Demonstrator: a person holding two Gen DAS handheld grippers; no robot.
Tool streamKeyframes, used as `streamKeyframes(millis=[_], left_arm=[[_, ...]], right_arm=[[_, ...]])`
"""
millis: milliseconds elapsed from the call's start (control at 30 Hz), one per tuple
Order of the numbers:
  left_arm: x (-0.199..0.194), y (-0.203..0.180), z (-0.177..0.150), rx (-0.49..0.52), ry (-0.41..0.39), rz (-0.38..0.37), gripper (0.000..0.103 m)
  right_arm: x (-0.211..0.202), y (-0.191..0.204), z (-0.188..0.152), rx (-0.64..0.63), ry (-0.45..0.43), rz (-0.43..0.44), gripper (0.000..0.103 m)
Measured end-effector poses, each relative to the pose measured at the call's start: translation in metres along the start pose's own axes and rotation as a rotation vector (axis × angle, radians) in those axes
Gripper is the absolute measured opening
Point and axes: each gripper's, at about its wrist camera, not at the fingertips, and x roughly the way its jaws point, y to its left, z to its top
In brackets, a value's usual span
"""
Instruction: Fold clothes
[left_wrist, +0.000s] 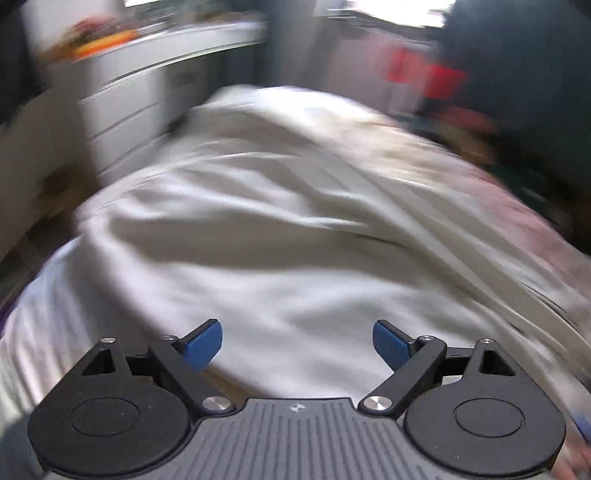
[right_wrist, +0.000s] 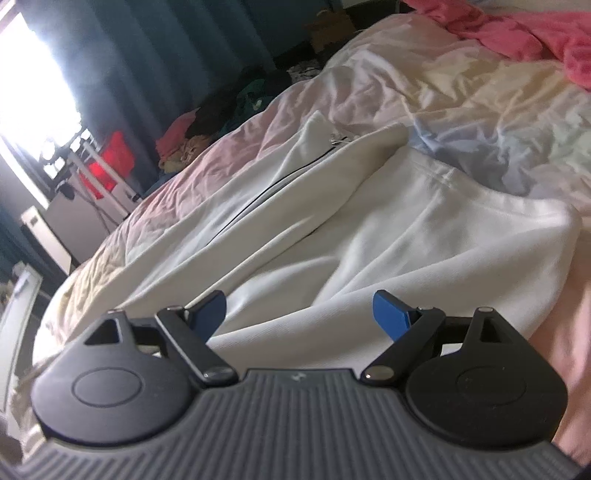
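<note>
A white zip-up garment (right_wrist: 369, 221) lies spread on the bed, its dark zipper (right_wrist: 258, 195) running up the middle. It also shows in the blurred left wrist view (left_wrist: 280, 240). My left gripper (left_wrist: 297, 343) is open and empty, just above the garment's near part. My right gripper (right_wrist: 299, 314) is open and empty, hovering over the garment's near edge, with blue pads (right_wrist: 388, 314) spread wide.
The pastel bedsheet (right_wrist: 480, 96) lies under the garment. A pink cloth (right_wrist: 517, 33) is at the far right of the bed. A pile of clothes (right_wrist: 221, 122) lies on the floor beyond the bed. White drawers (left_wrist: 140, 96) stand left of the bed.
</note>
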Motion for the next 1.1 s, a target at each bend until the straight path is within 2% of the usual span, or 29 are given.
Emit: streamKeyframes(millis=[100, 200, 400, 500, 600, 700, 767, 900, 967, 1067, 1100], left_arm=[[0.046, 0.066, 0.027, -0.2, 0.039, 0.13, 0.088], [0.064, 0.127, 0.043, -0.432, 0.06, 0.088, 0.088], [0.081, 0.209, 0.048, -0.768, 0.04, 0.049, 0.088], [0.092, 0.229, 0.048, -0.841, 0.04, 0.059, 0.086], [0.102, 0.234, 0.048, -0.833, 0.077, 0.043, 0.086], [0.1, 0.227, 0.047, -0.812, 0.053, -0.027, 0.082], [0.091, 0.226, 0.043, -0.822, 0.028, -0.13, 0.072], [0.074, 0.229, 0.042, -0.827, -0.097, -0.323, 0.07], [0.068, 0.23, 0.041, -0.832, -0.129, -0.379, 0.07], [0.074, 0.233, 0.039, -0.87, -0.1, -0.352, 0.07], [0.081, 0.234, 0.038, -0.888, -0.066, -0.323, 0.07]], right_arm=[[-0.005, -0.01, 0.004, 0.049, -0.015, -0.017, 0.088], [-0.009, -0.025, 0.006, 0.116, -0.03, -0.031, 0.088], [-0.013, -0.054, 0.013, 0.271, -0.029, -0.026, 0.088], [-0.023, -0.069, 0.019, 0.338, -0.048, 0.004, 0.088], [-0.037, -0.086, 0.026, 0.373, -0.067, 0.019, 0.088], [-0.047, -0.111, 0.027, 0.428, -0.084, 0.044, 0.088], [-0.05, -0.123, 0.024, 0.462, -0.083, 0.03, 0.088], [-0.048, -0.138, 0.014, 0.533, -0.049, 0.009, 0.089], [-0.048, -0.141, 0.012, 0.556, -0.05, -0.015, 0.088], [-0.051, -0.15, 0.008, 0.599, -0.083, -0.087, 0.088], [-0.054, -0.155, 0.005, 0.628, -0.103, -0.112, 0.088]])
